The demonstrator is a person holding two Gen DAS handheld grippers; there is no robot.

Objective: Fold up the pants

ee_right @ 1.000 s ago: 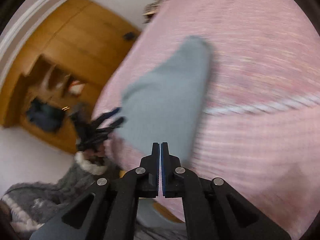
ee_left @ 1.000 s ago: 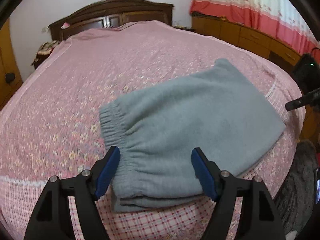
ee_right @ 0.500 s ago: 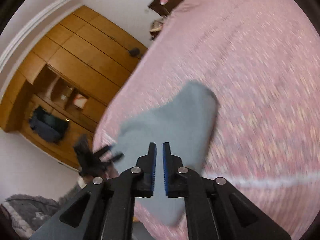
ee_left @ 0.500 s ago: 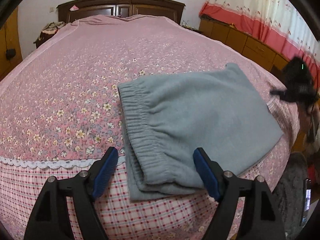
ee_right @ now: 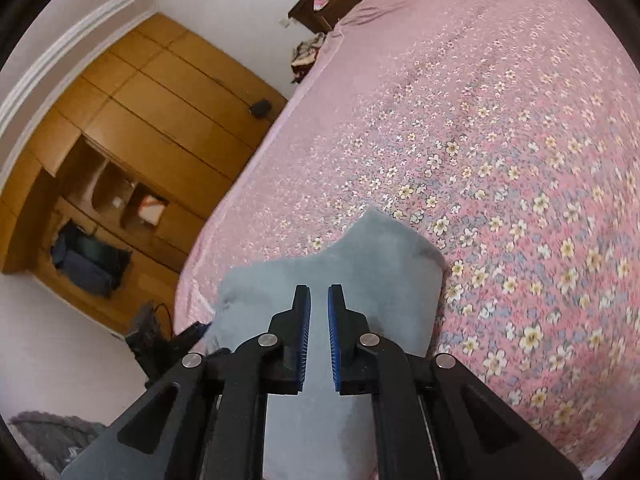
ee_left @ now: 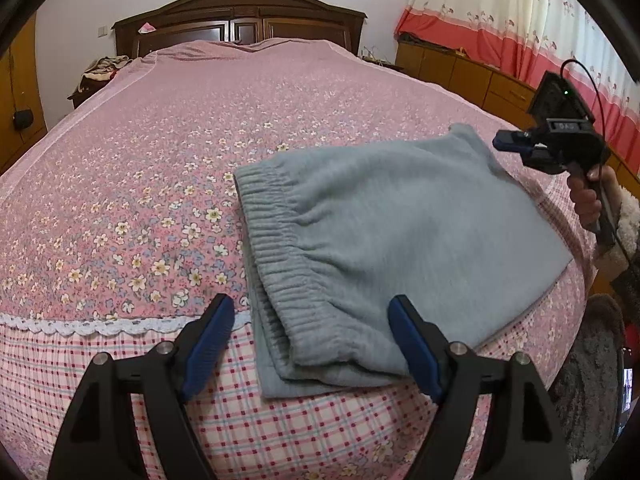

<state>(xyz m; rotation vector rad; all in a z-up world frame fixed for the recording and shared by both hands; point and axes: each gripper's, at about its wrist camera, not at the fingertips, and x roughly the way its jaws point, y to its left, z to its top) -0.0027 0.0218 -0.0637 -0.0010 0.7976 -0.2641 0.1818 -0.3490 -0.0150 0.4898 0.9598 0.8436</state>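
— Grey pants (ee_left: 384, 232) lie folded on the pink flowered bedspread (ee_left: 168, 152), near the bed's foot edge, with the elastic waistband (ee_left: 276, 248) on the side of the left gripper (ee_left: 310, 344). Does it hold them?

— No. Its jaws stand wide apart, one blue pad on each side of the waistband corner, and nothing is pressed.

— And the right gripper (ee_right: 319, 336)?

— It hovers over the far corner of the pants. Its jaws have just been opening a little; a narrow gap shows, with nothing between them.
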